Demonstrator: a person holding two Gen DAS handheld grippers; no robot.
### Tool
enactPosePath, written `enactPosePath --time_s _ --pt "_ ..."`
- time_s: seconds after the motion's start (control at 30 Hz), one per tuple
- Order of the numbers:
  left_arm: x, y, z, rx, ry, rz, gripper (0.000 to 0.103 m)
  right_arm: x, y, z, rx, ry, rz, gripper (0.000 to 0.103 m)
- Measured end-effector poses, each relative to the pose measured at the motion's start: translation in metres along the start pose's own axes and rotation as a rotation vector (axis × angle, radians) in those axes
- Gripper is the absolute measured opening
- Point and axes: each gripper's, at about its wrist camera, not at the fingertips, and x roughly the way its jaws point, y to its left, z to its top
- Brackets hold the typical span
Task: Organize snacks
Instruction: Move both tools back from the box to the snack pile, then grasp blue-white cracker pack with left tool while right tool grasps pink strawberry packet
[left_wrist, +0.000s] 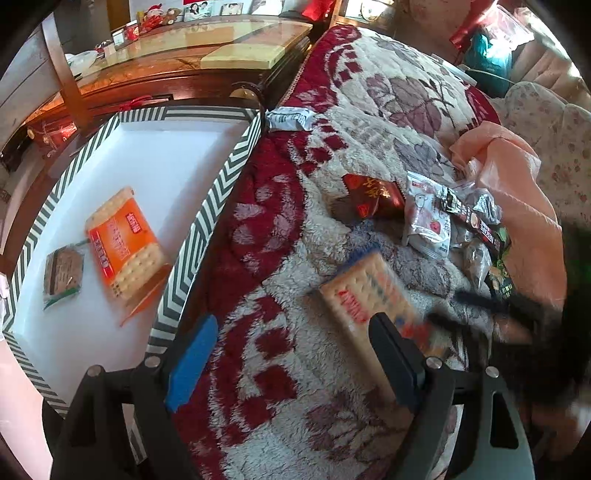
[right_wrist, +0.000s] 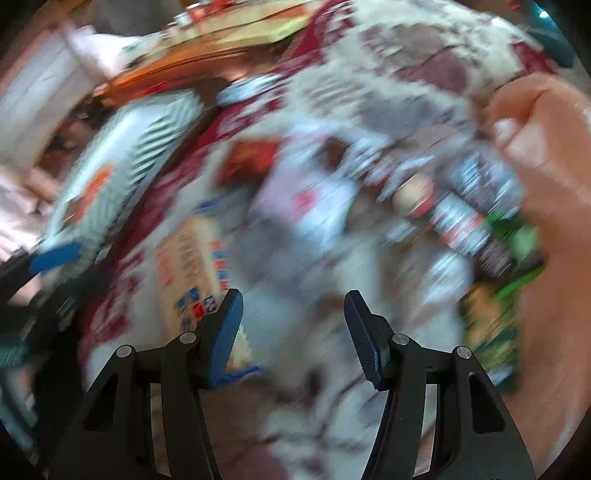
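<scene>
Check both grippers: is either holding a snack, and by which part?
Neither. The left gripper stands open over the blanket, beside the cracker pack. The right gripper is open with nothing between its fingers.

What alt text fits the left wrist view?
The open left gripper hovers over a floral blanket, its right finger crossing a blue-trimmed cracker pack. At left, a chevron-rimmed box holds an orange cracker pack and a small brown packet; more snacks lie heaped at right.
</scene>
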Motion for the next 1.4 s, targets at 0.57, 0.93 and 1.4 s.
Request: enactPosePath --time_s 0.57,0.93,1.4 --pt "0.025 -0.054 -0.026 0.043 0.065 -0.030 0.086 -0.058 -0.058 -0.038 0.142 -0.127 -0.033 0.057" --pt "0.047 -0.059 -0.023 0.014 0.084 0.007 0.086 -0.068 -0.061 -0.018 0.039 -0.176 -0.101 0.057" --pt "0.043 -0.051 -0.019 0.054 0.068 -0.024 0.058 -0.016 -0.030 0.019 0.112 -0.136 0.039 0.057"
